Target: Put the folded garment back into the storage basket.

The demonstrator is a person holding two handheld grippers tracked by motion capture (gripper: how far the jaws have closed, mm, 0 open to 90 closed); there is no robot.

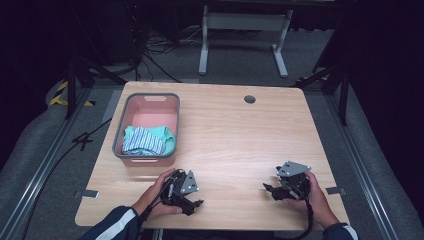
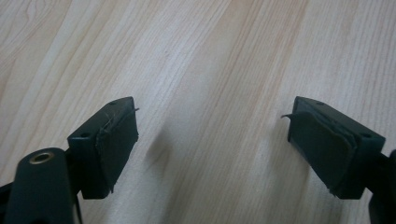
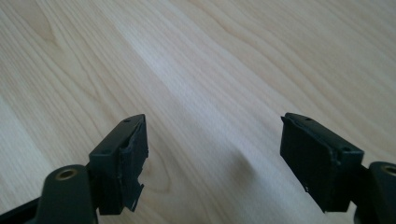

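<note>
From the high view, your left claw (image 1: 192, 204) sits low near the front edge of the wooden surface (image 1: 240, 145), held in your left hand (image 1: 159, 196), with its grey three-cornered plate facing up. Your right claw (image 1: 269, 191) is across from it, well apart, in your right hand (image 1: 311, 197); its tips point toward the middle of the surface. Both forearms are cut off by the bottom edge, so you see little past the sleeves. The nearest things are in the grey basket (image 1: 121, 131) behind your left hand: a striped blue-and-white cloth (image 1: 142, 141) lies on a teal cloth (image 1: 168, 136), bunched at the near end. How the cloths are folded, and whether there are more pieces under them, is hard to make out. The basket stands near your left claw but not touching it.

In the left gripper view, your left claw (image 2: 212, 140) is released, jaws spread wide with bare wood grain between them. The pads' edges look frayed, and the jaw bases run out of frame.

In the right gripper view, your right claw (image 3: 215, 161) is likewise released, nothing between the jaws but bare surface. A loose strip hangs from the left-hand pad (image 3: 133, 172).
</note>
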